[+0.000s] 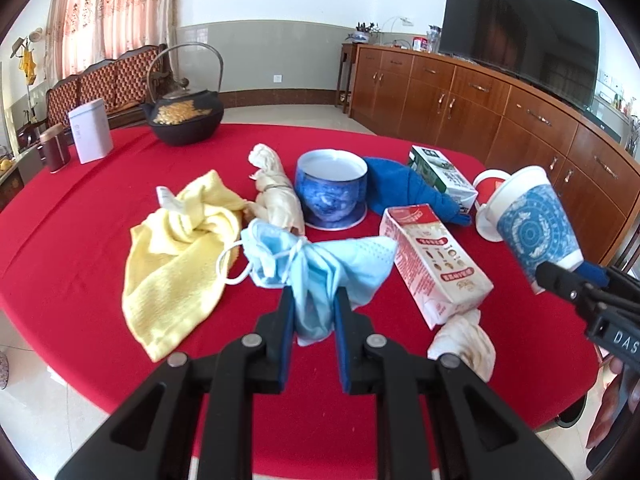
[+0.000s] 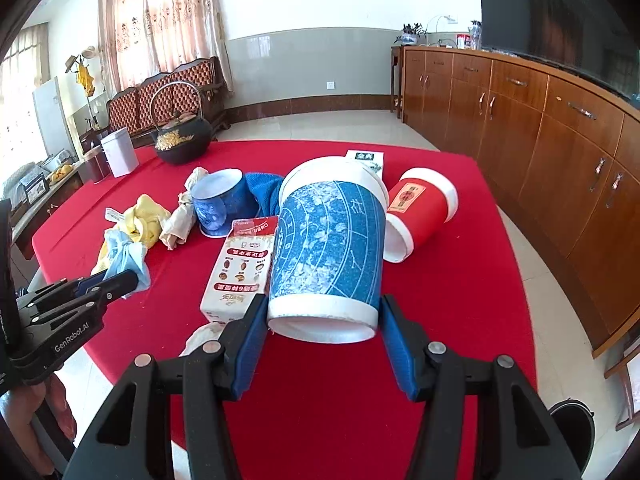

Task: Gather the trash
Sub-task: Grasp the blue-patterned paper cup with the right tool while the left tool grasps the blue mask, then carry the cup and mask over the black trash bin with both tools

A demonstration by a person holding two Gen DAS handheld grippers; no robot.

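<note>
My left gripper [image 1: 314, 300] is shut on a crumpled light blue face mask [image 1: 316, 268] and holds it above the red tablecloth [image 1: 80, 216]; it also shows in the right wrist view [image 2: 126, 260]. My right gripper [image 2: 324, 312] is shut on a blue patterned paper cup [image 2: 326, 248], tilted, held above the table; the cup shows at the right of the left wrist view [image 1: 536, 224]. On the table lie a red and white carton [image 1: 436, 260], a crumpled white tissue [image 1: 464, 344], a red paper cup [image 2: 420, 212] on its side and a green carton [image 1: 440, 172].
A yellow cloth [image 1: 180, 256], a beige wrapped bundle [image 1: 276, 192], a blue ceramic cup [image 1: 332, 188] on a coaster and a blue cloth [image 1: 404, 188] lie mid-table. A black iron teapot [image 1: 184, 116], white tin [image 1: 90, 130] and brown jar [image 1: 54, 148] stand at the back. A dark bin [image 2: 572, 420] stands on the floor at right.
</note>
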